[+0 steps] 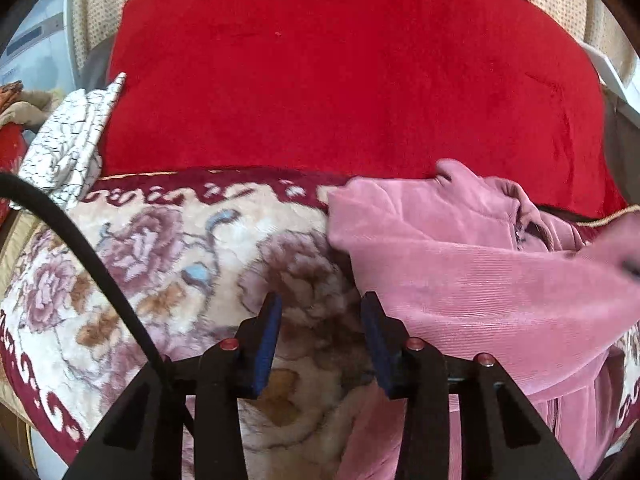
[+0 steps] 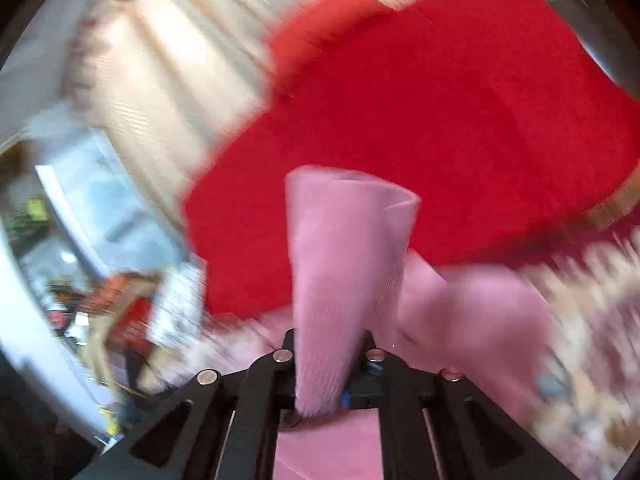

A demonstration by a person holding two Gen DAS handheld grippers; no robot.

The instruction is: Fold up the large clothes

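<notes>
While clamped tight on a fold of the pink garment [image 2: 344, 280] at lower centre of its blurred view, right gripper [image 2: 330, 354], pink cloth standing up between the fingers against the red blanket [image 2: 460, 140]. In the other view, left gripper [image 1: 322, 312] at bottom centre, jaws partly spread, nothing between them, over the floral blanket [image 1: 160, 264]. Garment at right of frame, just beside the right-hand finger. White patterned cloth [image 1: 68, 148] at left edge.

Floral blanket [image 1: 168, 264], pink garment [image 1: 480, 272], red blanket [image 1: 340, 80]
</notes>
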